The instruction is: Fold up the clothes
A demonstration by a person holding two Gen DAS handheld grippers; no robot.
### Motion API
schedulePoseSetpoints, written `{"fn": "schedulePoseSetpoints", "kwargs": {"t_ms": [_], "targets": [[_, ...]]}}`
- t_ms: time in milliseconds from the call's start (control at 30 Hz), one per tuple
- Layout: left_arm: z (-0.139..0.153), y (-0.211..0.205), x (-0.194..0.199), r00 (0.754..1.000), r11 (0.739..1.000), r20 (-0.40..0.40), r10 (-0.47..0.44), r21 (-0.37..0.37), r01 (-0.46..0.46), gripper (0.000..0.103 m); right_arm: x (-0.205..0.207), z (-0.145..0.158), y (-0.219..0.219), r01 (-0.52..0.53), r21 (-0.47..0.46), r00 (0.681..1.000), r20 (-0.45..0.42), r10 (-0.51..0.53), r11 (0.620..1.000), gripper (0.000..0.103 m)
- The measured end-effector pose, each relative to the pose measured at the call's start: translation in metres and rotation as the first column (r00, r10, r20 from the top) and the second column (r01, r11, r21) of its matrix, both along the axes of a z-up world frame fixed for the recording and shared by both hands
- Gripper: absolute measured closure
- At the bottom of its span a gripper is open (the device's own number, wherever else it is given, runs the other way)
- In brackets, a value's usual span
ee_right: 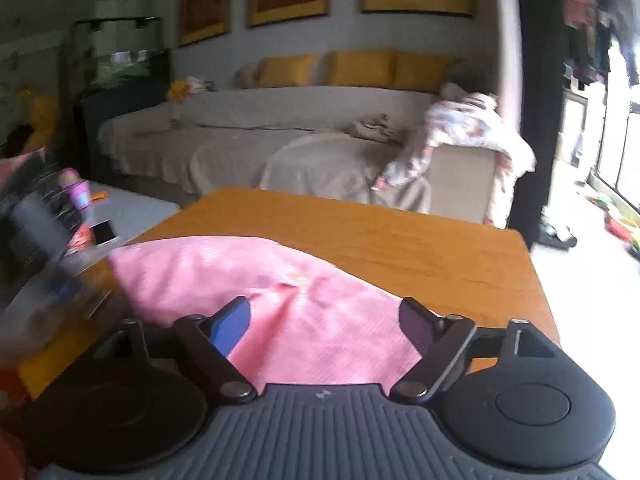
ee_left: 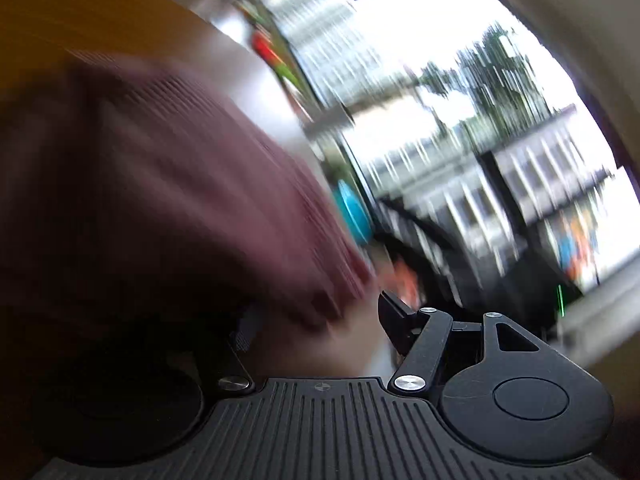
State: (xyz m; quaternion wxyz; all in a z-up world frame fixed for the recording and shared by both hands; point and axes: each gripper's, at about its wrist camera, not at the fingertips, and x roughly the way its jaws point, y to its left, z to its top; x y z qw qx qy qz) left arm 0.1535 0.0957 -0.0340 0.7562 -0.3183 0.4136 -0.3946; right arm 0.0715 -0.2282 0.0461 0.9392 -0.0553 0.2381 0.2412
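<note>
On the wooden tabletop (ee_right: 400, 240), toward its near left part, lies a pink garment (ee_right: 248, 280), and the right hand-held gripper (ee_right: 324, 316) sits low over its nearest stretch with its two fingers spread wide, one on each side of the cloth and neither pinching it; that stance would suit either reaching in for a hold or backing off after letting go, and these views do not settle which. The garment is a soft, light pink fabric with a fine woven texture, bunched into a low mound, not spread flat, with a crease and a small pale mark near its middle; its far edge runs in a sloping line across the wood, and no tidy folded shape can be made out. In the left wrist view the picture is badly smeared by motion: a broad mass of the same cloth, looking dull rose in shadow, fills the left side right up against the left hand-held gripper (ee_left: 320, 320). Only its right finger shows clearly, the left one being buried behind the fabric, so I cannot tell how far it is open or whether it has hold of the cloth. Beyond the tabletop stands a covered sofa (ee_right: 280, 140) with yellow cushions (ee_right: 360, 68).
</note>
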Motion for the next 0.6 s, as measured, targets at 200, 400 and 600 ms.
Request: {"fn": "schedulePoseSetpoints", "kwargs": {"t_ms": [200, 400, 600], "targets": [[0.02, 0.045, -0.007, 0.986, 0.988, 0.059, 0.153, 0.025, -0.155, 0.013, -0.003, 0.001, -0.015, 0.105, 0.056, 0.994, 0.03, -0.107, 0.993, 0.004], [0.04, 0.091, -0.013, 0.946, 0.951, 0.121, 0.301, 0.04, -0.308, 0.007, -0.039, -0.016, 0.051, -0.115, -0.203, 0.972, 0.181, 0.153, 0.972, 0.004], [0.048, 0.114, -0.017, 0.91, 0.915, 0.154, 0.384, 0.066, -0.397, 0.007, -0.038, -0.04, 0.132, -0.308, -0.171, 0.938, 0.108, 0.329, 0.936, 0.026]]}}
